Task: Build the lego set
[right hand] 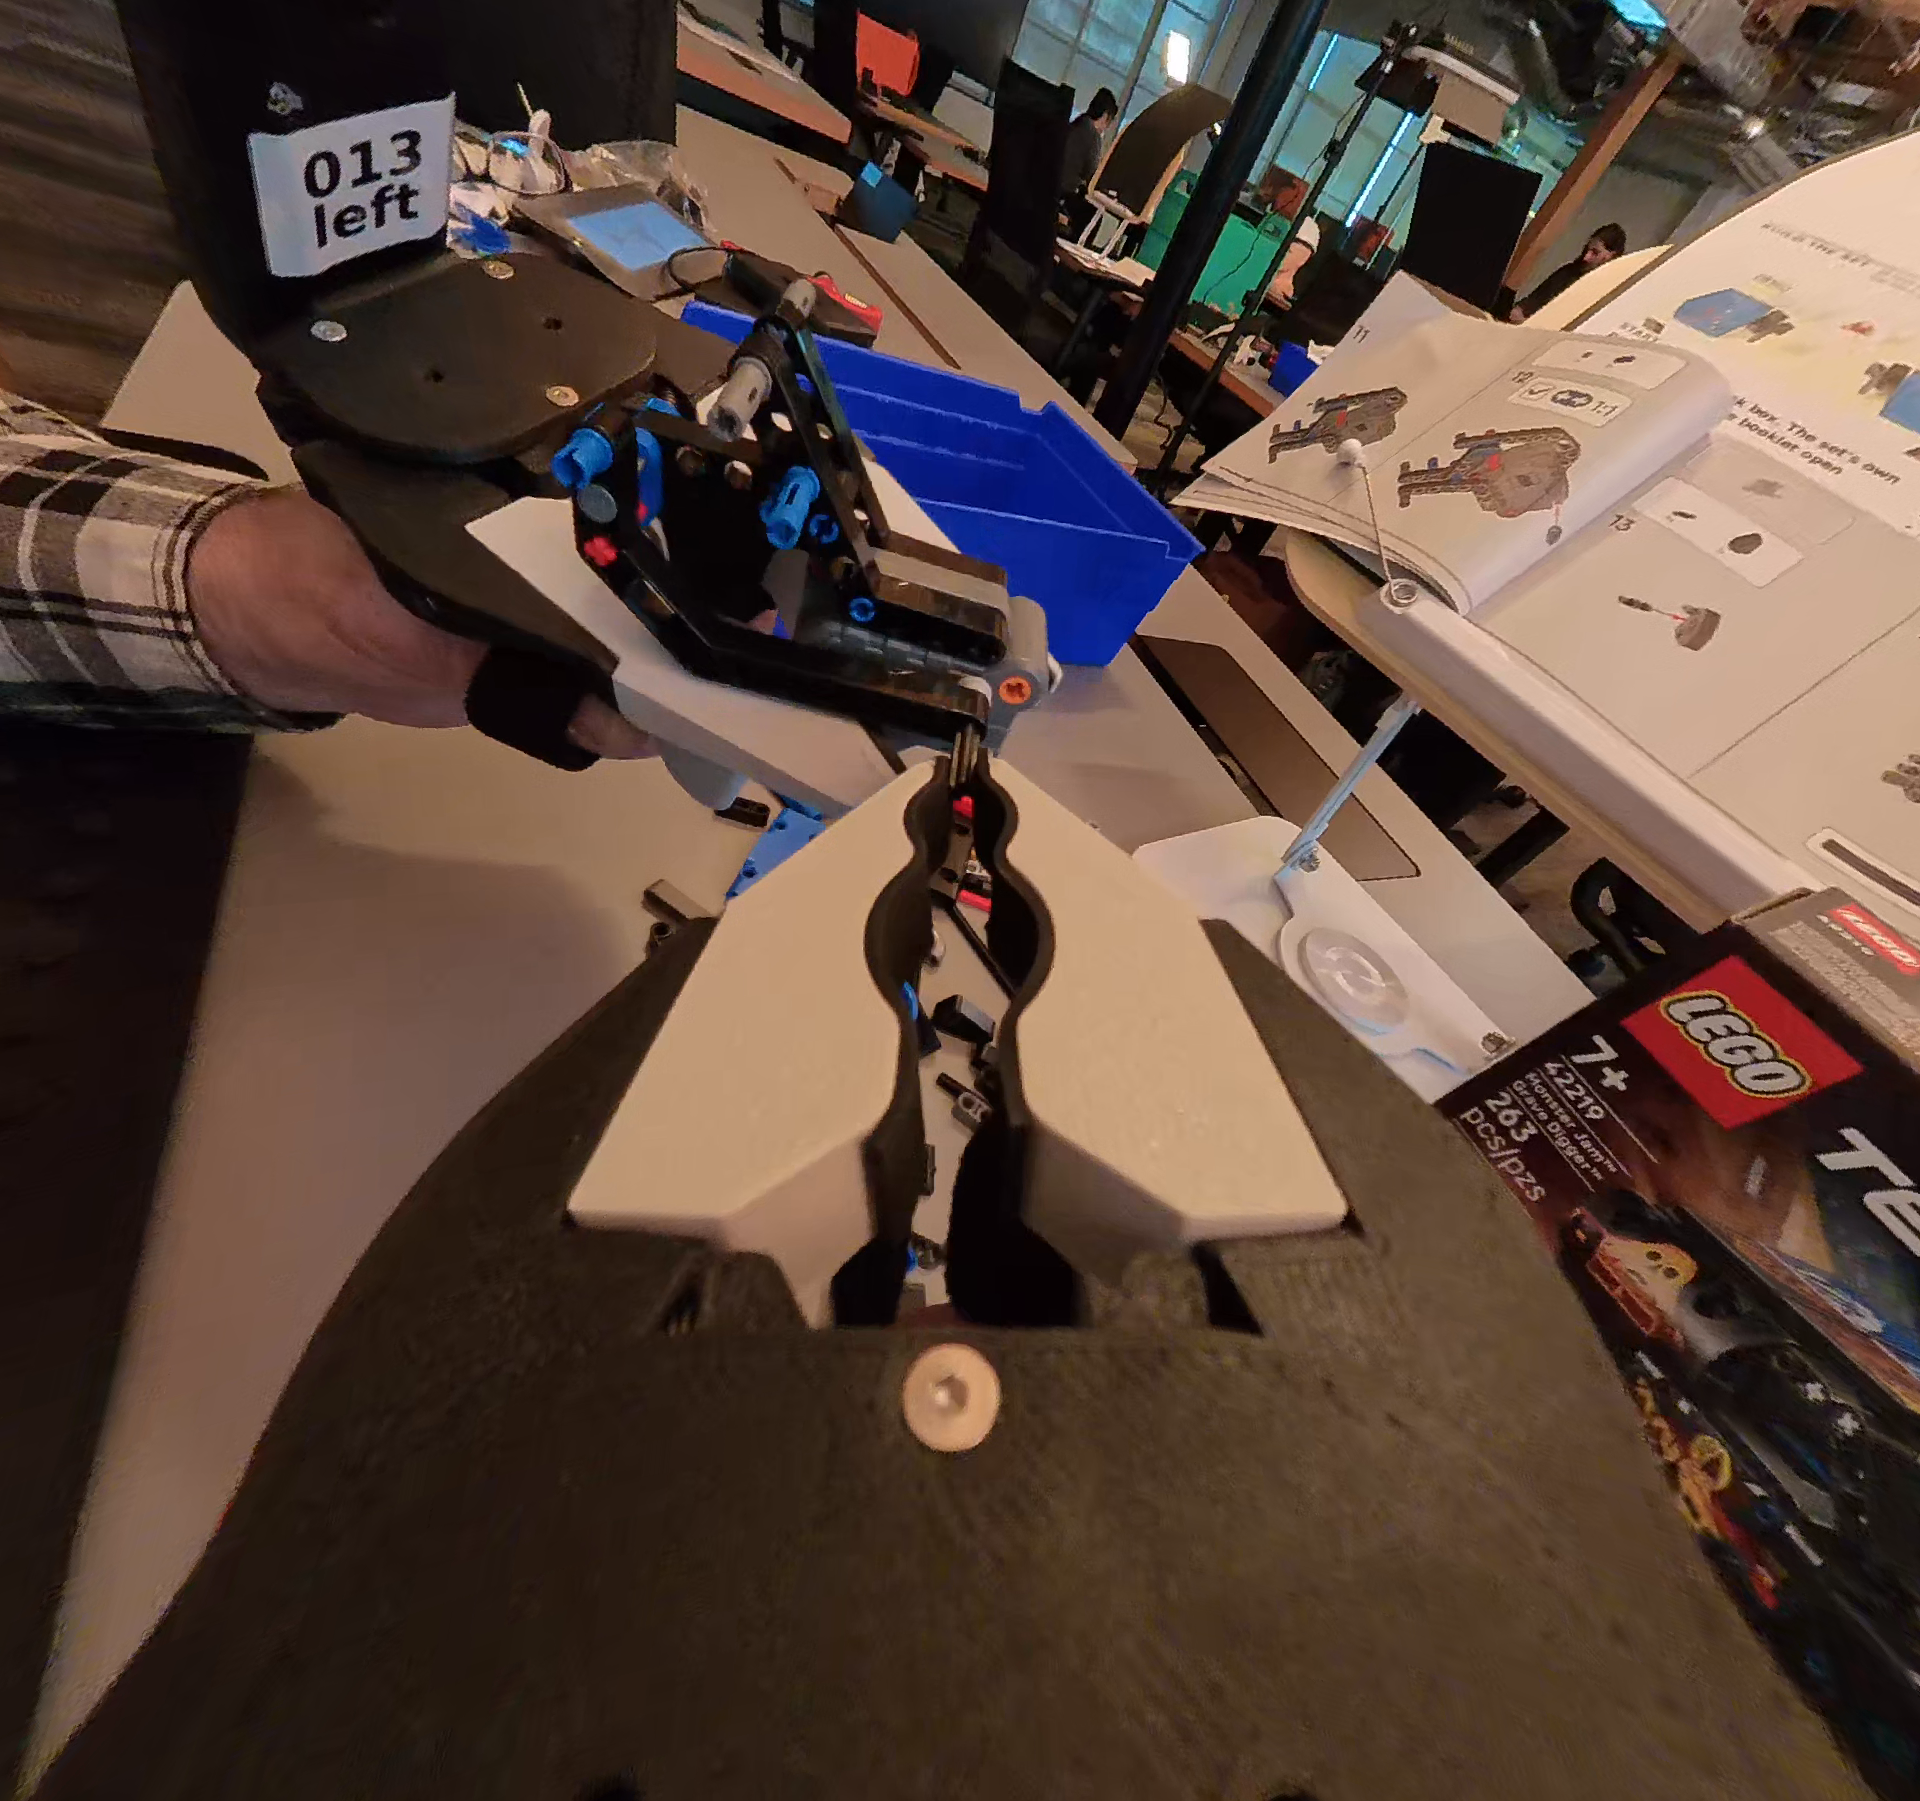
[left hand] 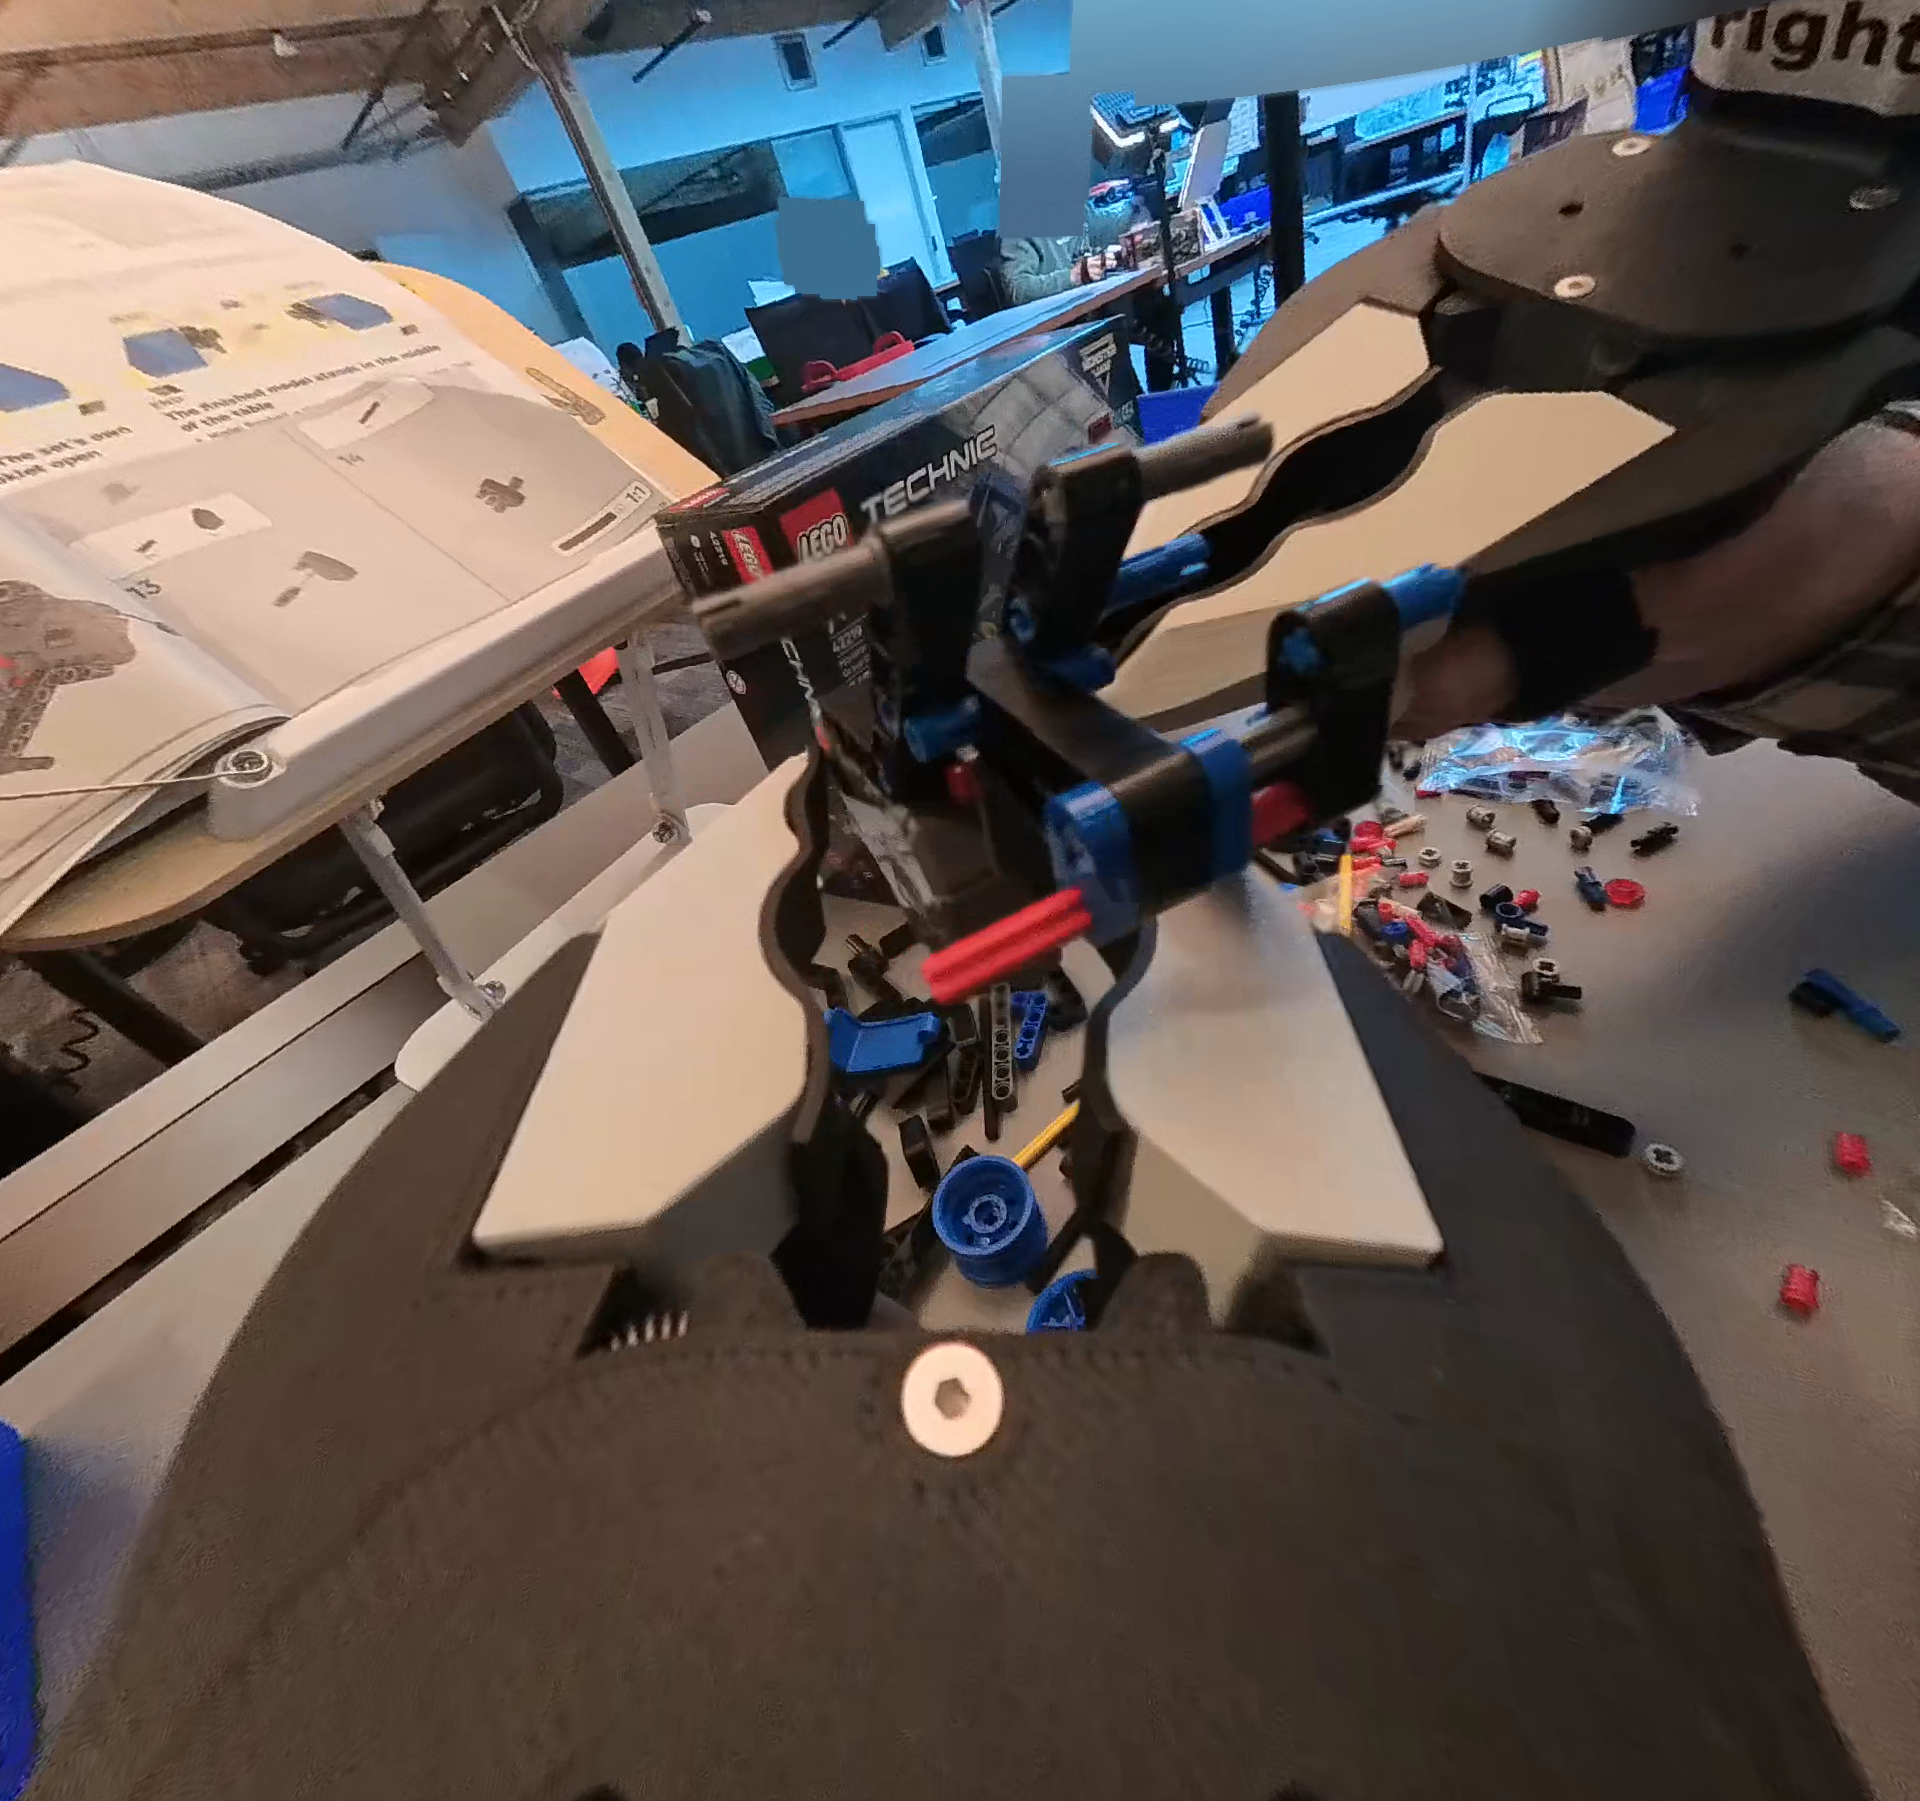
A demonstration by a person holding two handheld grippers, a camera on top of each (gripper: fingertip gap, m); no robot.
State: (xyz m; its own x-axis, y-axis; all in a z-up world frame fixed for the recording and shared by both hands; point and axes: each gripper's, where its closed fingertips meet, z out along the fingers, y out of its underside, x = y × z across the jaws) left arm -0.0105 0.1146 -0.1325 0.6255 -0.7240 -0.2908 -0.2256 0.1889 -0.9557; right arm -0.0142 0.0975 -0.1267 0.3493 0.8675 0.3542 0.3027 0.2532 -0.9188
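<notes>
A half-built Lego assembly [left hand: 1049,743], a black frame with blue pins and a red axle, is held above the table. My left gripper [left hand: 966,847] is shut on it at the fingertips. In the right wrist view the assembly [right hand: 790,546] sits between the left gripper's [right hand: 914,629] two grey fingers. My right gripper [right hand: 961,775] is shut on a small black piece with a red spot [right hand: 964,801], its tip touching the assembly's lower edge. In the left wrist view the right gripper's fingers [left hand: 1340,380] reach in from the upper right, tips hidden behind the assembly.
Loose Lego parts [left hand: 1455,899], a blue wheel [left hand: 982,1216] and a plastic bag [left hand: 1558,764] lie on the grey table [left hand: 1714,1076]. The Lego box [right hand: 1714,1128] stands close by. An open instruction booklet [right hand: 1662,556] rests on a stand. A blue bin [right hand: 997,484] sits behind. Less than 4 cm separates the two grippers' tips. Left tips and right tips are each some 15 cm from the blue wheel [left hand: 982,1216].
</notes>
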